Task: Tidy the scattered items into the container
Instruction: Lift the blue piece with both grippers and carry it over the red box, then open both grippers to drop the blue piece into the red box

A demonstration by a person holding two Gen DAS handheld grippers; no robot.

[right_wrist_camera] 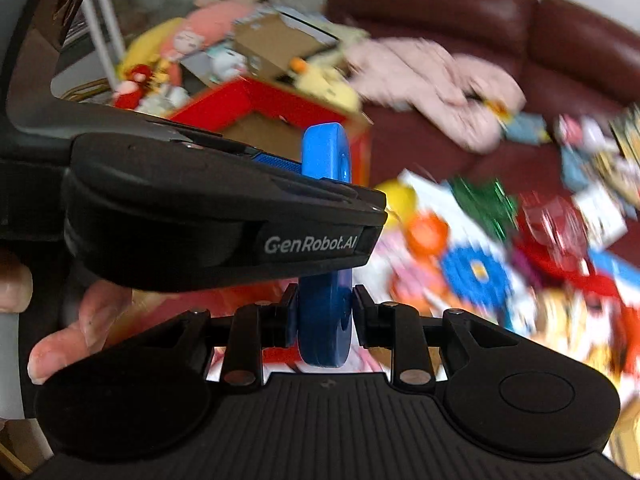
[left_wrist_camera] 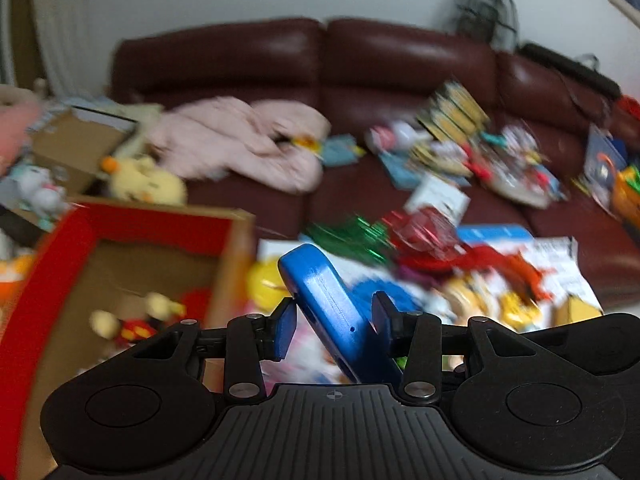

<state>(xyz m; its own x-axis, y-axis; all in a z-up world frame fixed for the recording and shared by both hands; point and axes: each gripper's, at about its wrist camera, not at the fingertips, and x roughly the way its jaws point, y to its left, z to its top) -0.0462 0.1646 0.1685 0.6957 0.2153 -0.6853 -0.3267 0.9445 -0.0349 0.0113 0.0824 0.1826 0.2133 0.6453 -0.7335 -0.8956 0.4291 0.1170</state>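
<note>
A flat blue plastic piece (left_wrist_camera: 328, 304) stands tilted between the pads of my left gripper (left_wrist_camera: 334, 320); the right pad touches it and the left pad shows a small gap. In the right wrist view the same blue piece (right_wrist_camera: 326, 280) runs between the pads of my right gripper (right_wrist_camera: 325, 312), which close on it, and the left gripper's black body (right_wrist_camera: 224, 216) crosses in front of it. The container, a cardboard box with red flaps (left_wrist_camera: 120, 236), sits to the left on the sofa with small toys inside; it also shows in the right wrist view (right_wrist_camera: 260, 108).
A dark red leather sofa (left_wrist_camera: 400, 64) is strewn with toys, books and papers (left_wrist_camera: 460, 152). A pink blanket (left_wrist_camera: 240, 140) and a yellow plush (left_wrist_camera: 148, 184) lie behind the box. Another cardboard box (left_wrist_camera: 76, 140) is at far left. A hand (right_wrist_camera: 76, 328) holds the left gripper.
</note>
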